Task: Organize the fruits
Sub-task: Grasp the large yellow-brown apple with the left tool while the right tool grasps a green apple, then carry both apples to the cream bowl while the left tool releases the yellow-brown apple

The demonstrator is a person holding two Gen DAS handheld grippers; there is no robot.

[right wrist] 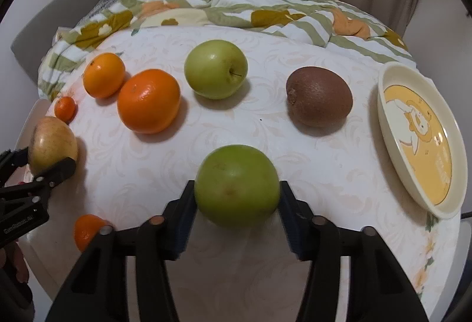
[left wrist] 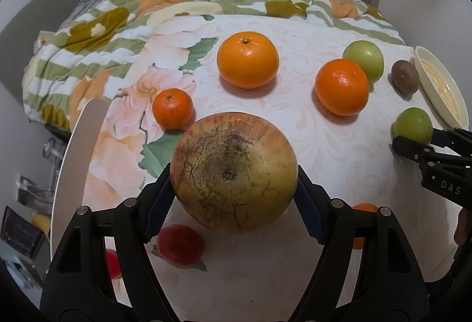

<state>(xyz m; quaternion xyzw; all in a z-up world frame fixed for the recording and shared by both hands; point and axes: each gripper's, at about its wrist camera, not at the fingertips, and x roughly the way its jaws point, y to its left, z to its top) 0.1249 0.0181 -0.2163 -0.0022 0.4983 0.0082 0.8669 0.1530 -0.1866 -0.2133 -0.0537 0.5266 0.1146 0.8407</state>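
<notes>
Fruit gripped in both grippers over the white floral tablecloth (right wrist: 324,174).
Left gripper (left wrist: 233,192) pinches a big russet apple (left wrist: 233,174) at lower centre of its view; right gripper (right wrist: 236,201) clamps a green apple (right wrist: 236,185) at lower centre of its own. Beyond lie two oranges (right wrist: 149,100), a small mandarin (left wrist: 172,112), a second green apple (right wrist: 215,68) and a kiwi (right wrist: 320,100); a cream cartoon plate (right wrist: 392,145) sits at right. "DAS" reads on the right gripper in the left view.
</notes>
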